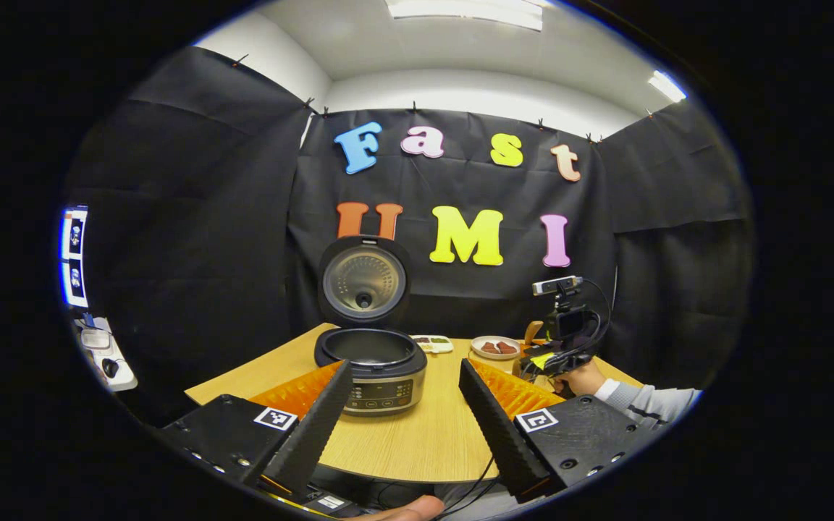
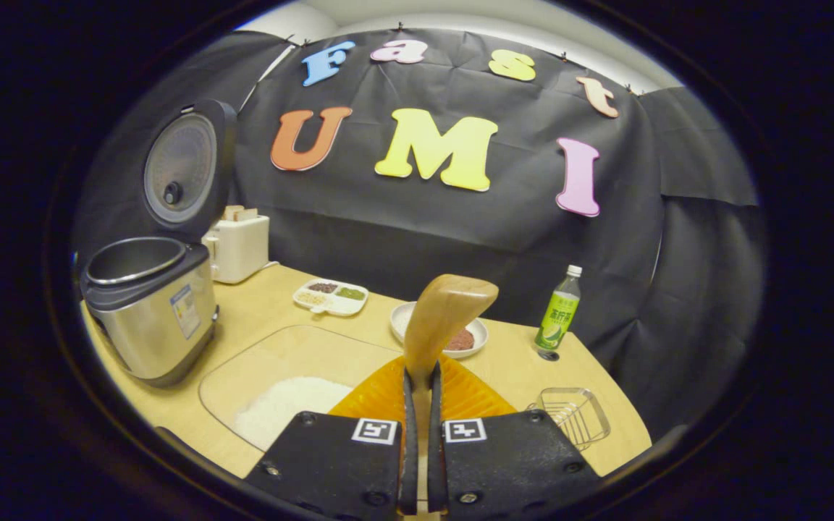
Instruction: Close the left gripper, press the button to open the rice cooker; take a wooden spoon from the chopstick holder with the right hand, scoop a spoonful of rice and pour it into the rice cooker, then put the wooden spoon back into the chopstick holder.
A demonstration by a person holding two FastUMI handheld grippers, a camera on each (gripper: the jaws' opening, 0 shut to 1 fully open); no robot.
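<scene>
The rice cooker [image 1: 373, 373] stands on the wooden table with its lid [image 1: 364, 282] raised and the empty inner pot showing; it also stands at the left in the right gripper view [image 2: 145, 311]. My left gripper [image 1: 404, 369] is open in front of it, holding nothing, one finger on either side of the cooker's front. My right gripper [image 2: 417, 380] is shut on the handle of the wooden spoon [image 2: 449, 311], whose bowl points up and away. A heap of white rice [image 2: 290, 405] lies on a clear tray [image 2: 243, 362] below and to the left of the spoon. In the left gripper view the right gripper [image 1: 562, 347] is at the table's right, held by a hand.
A wire holder [image 2: 569, 412] sits at the near right of the table. A green bottle [image 2: 558, 311], a white plate [image 2: 471, 336] with brown food, a divided dish [image 2: 330, 297] and a white toaster [image 2: 237, 246] stand along the back.
</scene>
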